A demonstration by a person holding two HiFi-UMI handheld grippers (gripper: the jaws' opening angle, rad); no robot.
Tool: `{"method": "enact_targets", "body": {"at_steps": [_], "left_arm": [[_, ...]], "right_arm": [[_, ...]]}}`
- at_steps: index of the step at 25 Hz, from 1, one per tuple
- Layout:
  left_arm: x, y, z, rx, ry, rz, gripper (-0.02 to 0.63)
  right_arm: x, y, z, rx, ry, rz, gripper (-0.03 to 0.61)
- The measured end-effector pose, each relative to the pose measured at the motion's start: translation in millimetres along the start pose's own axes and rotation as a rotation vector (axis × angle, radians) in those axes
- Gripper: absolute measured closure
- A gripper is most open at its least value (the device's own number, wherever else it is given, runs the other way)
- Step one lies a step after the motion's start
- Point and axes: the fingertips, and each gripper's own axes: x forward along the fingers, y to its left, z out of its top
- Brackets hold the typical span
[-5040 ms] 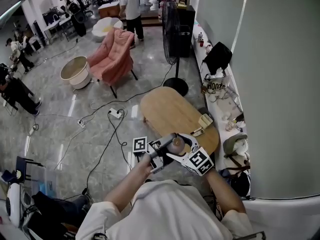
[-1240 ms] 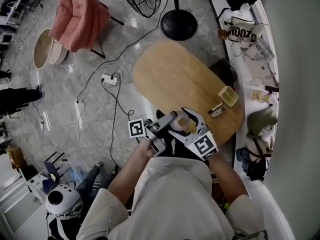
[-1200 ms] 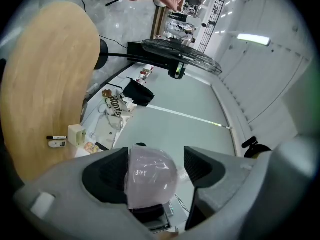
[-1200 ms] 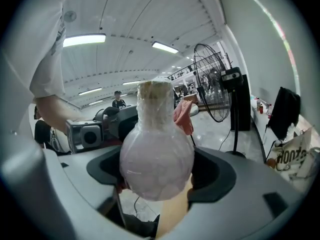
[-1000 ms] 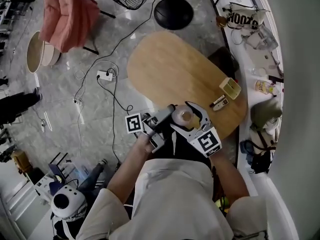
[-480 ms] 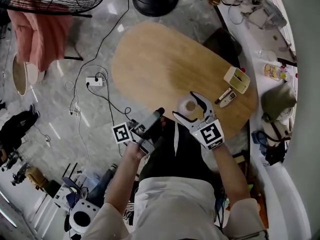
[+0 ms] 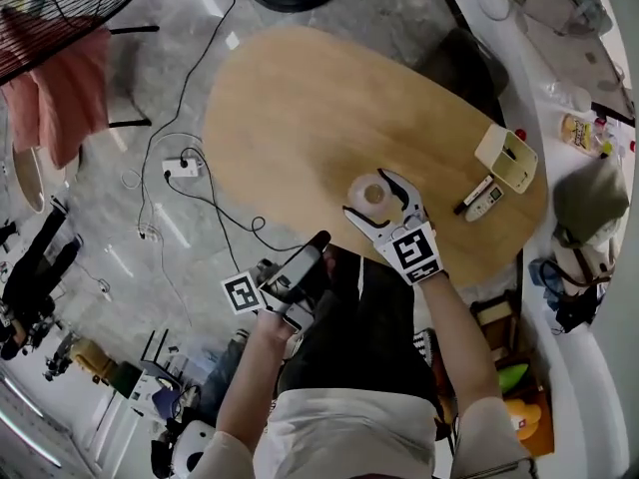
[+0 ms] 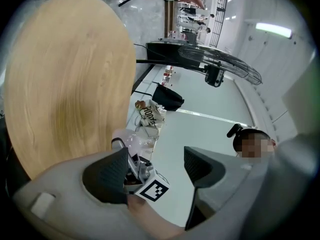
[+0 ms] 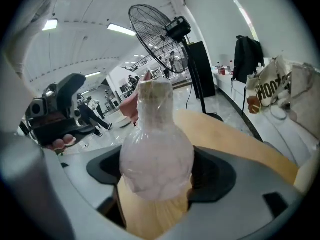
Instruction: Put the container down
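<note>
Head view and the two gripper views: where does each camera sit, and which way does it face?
Head view: on the person's head, facing steeply down at the oval wooden table; both forearms, left gripper, right gripper show.
Left gripper view: on the left gripper, along its open, empty jaws past the table edge; right gripper's marker cube shows.
Right gripper view: on the right gripper, across the table toward a black standing fan; jaws grip the clear bulb-shaped plastic container.
Shared: both gripper views show table and fan.

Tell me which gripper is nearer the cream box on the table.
Right. The right gripper, shut on the container, is over the table not far from the box; the left gripper hangs off the table's edge, farther away.
</note>
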Motion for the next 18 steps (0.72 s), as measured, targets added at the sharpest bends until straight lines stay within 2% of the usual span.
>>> {"method": "enact_targets", "body": {"at_steps": [5,10,18], "left_arm": [[-2,33,12,-0.001,-0.002,0.001,0.265],[3,62,12,0.014,0.034,0.018,0.265],[16,83,4,0.004,0.047,0.021,0.265]], "right_arm": [[38,-22,-43,0.016,0.031,-0.031,0.19],[60,-36,-75,0.005,0.06,-0.061,0.19],[71,-49,-100,-0.051,0.106,-0.103,0.19]]}}
